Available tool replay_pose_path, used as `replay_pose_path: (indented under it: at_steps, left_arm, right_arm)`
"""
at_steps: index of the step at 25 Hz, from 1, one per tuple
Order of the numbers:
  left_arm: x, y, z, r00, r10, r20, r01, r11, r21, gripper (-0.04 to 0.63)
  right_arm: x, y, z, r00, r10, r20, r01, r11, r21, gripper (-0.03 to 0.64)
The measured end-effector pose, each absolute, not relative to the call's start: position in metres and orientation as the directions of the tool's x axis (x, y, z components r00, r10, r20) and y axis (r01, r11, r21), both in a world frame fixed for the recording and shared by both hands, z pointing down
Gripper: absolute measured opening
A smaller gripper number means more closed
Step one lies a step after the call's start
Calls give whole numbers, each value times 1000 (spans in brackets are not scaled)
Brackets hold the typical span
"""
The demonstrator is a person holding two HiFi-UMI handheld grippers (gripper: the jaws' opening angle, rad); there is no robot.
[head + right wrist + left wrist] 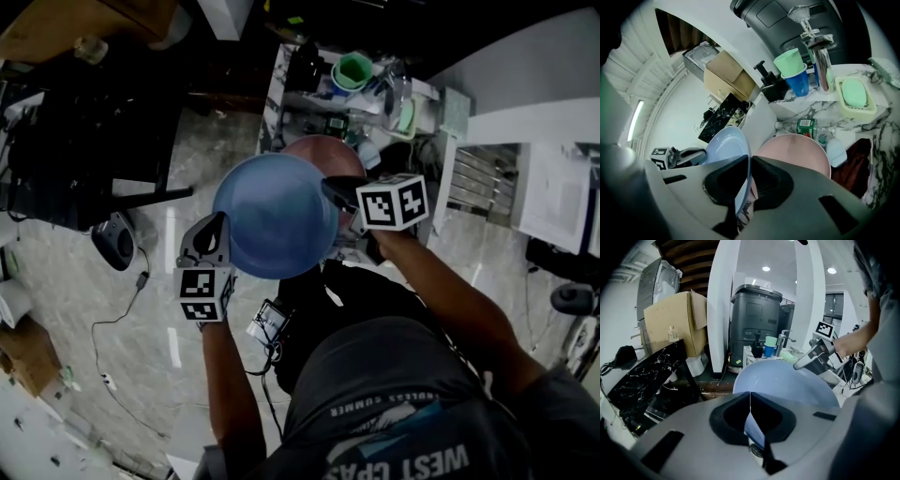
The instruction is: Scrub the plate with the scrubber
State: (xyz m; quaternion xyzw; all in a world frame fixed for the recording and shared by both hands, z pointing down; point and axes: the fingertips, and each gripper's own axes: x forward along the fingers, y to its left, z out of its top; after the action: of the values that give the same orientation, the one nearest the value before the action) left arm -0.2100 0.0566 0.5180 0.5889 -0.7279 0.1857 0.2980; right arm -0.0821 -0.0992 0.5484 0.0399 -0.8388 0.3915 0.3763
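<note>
Left gripper [750, 401]: jaws pressed together on the thin rim of the blue plate [787, 380], whose edge runs straight down the slot between the pads. Right gripper [750, 164]: jaws likewise closed on the same plate's [724, 145] rim, the edge passing between the pads. In the head view the left gripper [217, 230] bites the plate's [277, 220] lower-left edge and the right gripper [339, 192] its right edge, so the plate hangs in the air between them, face towards the camera, the line between the two grips running lower left to upper right. No scrubber is in either gripper. Just beyond the blue plate, towards the top of the head view, lies a pink plate [328, 150]; the right gripper view shows it [792, 152] directly ahead of the jaws. Past that is the marble counter [881, 124] with a tap [820, 49], stacked cups [792, 70] and a green pad [855, 91] sitting in a pale dish [843, 110] at the frame's upper right. Judgement: that pad is the likely scrubber, though I cannot confirm it. It lies ahead of and to the right of the right gripper, well apart from the left one, so the right hand is the nearer. Scrubbing has not begun; fetching the pad needs one grip freed, leaving the plate on a single rim pinch, with a risk of tilt or slip.
</note>
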Motion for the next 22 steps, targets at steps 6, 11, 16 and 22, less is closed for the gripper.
replay_pose_path:
  at_steps: [6, 11, 16, 22]
  left_arm:
    - [-209, 58, 518, -129, -732, 669, -968, 239, 74, 5]
    - [-206, 53, 518, -122, -736, 666, -970, 231, 77, 5]
    - [-206, 53, 520, -119, -740, 662, -972, 221, 73, 5]
    - [-207, 59, 523, -117, -720, 684, -973, 221, 66, 5]
  right_arm:
    - [-81, -104, 531, -743, 182, 643, -298, 771, -563, 78]
    - [-62, -135, 506, -758, 92, 646, -275, 853, -444, 110]
    - [-35, -198, 490, -732, -89, 676, -304, 930, -207, 115]
    - [-11, -254, 482, -674, -251, 694, -289, 955, 65, 127]
